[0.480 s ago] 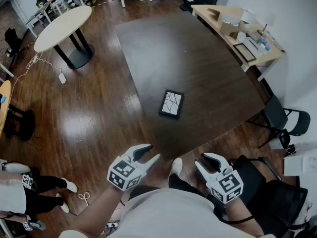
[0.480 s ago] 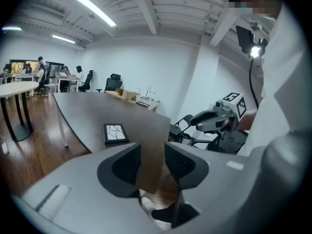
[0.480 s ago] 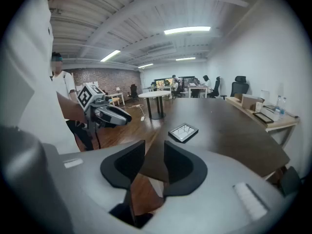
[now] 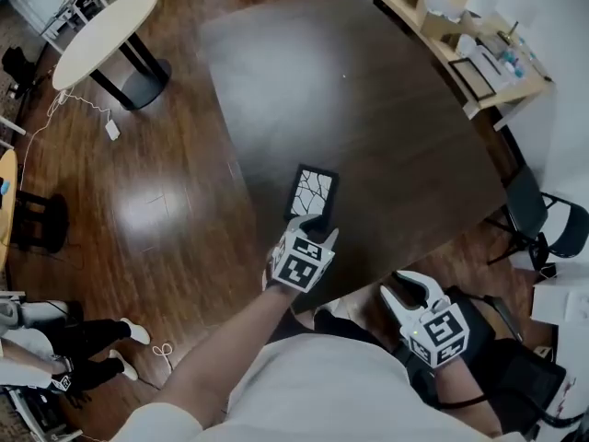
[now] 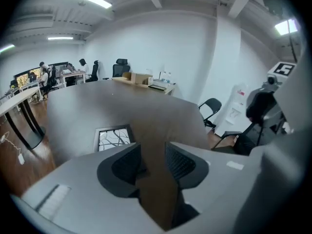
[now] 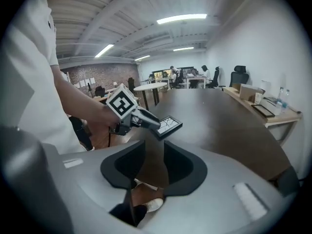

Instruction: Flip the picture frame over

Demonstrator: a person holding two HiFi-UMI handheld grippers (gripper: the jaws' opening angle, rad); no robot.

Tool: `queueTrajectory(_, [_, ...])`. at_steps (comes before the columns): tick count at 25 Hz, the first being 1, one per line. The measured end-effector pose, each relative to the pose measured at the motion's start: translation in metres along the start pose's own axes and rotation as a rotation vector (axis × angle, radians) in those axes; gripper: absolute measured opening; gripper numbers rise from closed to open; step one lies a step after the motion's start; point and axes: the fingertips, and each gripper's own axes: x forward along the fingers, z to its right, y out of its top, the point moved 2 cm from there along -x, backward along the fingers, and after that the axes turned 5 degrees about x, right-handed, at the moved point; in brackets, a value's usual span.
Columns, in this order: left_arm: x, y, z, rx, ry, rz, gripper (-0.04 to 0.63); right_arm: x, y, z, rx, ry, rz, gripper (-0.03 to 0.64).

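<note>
The picture frame [image 4: 314, 190] lies flat and face up, a black rim around a white panel with dark branching lines, near the front edge of the dark table [image 4: 368, 109]. My left gripper [image 4: 312, 227] is open, with its fingertips at the frame's near edge. In the left gripper view the frame [image 5: 113, 137] lies just left of the empty gap between the jaws [image 5: 152, 162]. Whether the tips touch the frame I cannot tell. My right gripper [image 4: 405, 290] is open and empty, held low off the table's front edge. The right gripper view shows the left gripper [image 6: 155, 125] at the frame [image 6: 169, 125].
A round light table [image 4: 101, 28] stands at the far left on the wooden floor. A light desk [image 4: 433, 21] with boxes and small items runs along the right wall. A black chair [image 4: 543, 219] stands at the right. Someone's legs [image 4: 64, 334] show at the lower left.
My left gripper has moved forward from in front of my body to the frame's near edge. The right gripper has stayed low at the right. The head view has tilted slightly.
</note>
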Motion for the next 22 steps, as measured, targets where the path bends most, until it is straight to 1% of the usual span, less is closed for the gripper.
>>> queueTrajectory(3, [0.036, -0.005, -0.012, 0.02, 0.084, -0.063, 0.155, -0.004, -0.001, 0.006, 0.043, -0.014, -0.01, 0.124])
queueTrajectory(5, [0.05, -0.011, -0.021, 0.008, 0.138, -0.094, 0.155, -0.009, -0.003, 0.011, 0.059, -0.03, -0.018, 0.124])
queueTrajectory(7, [0.058, -0.015, -0.024, -0.005, 0.167, -0.119, 0.155, -0.014, -0.006, 0.016, 0.083, -0.047, -0.025, 0.124])
queueTrajectory(13, [0.065, -0.032, -0.028, -0.029, 0.203, -0.173, 0.149, -0.019, -0.015, 0.025, 0.126, -0.064, -0.046, 0.124])
queueTrajectory(15, [0.065, -0.035, -0.03, -0.02, 0.231, -0.183, 0.121, -0.017, -0.016, 0.027, 0.132, -0.061, -0.048, 0.124])
queueTrajectory(17, [0.064, -0.035, -0.03, -0.027, 0.247, -0.187, 0.111, -0.016, -0.015, 0.029, 0.139, -0.054, -0.046, 0.123])
queueTrajectory(19, [0.064, -0.034, -0.029, -0.039, 0.25, -0.188, 0.074, -0.014, -0.013, 0.03, 0.141, -0.047, -0.041, 0.121])
queueTrajectory(22, [0.064, -0.036, -0.027, -0.062, 0.24, -0.191, 0.066, -0.011, -0.013, 0.031, 0.141, -0.042, -0.039, 0.122])
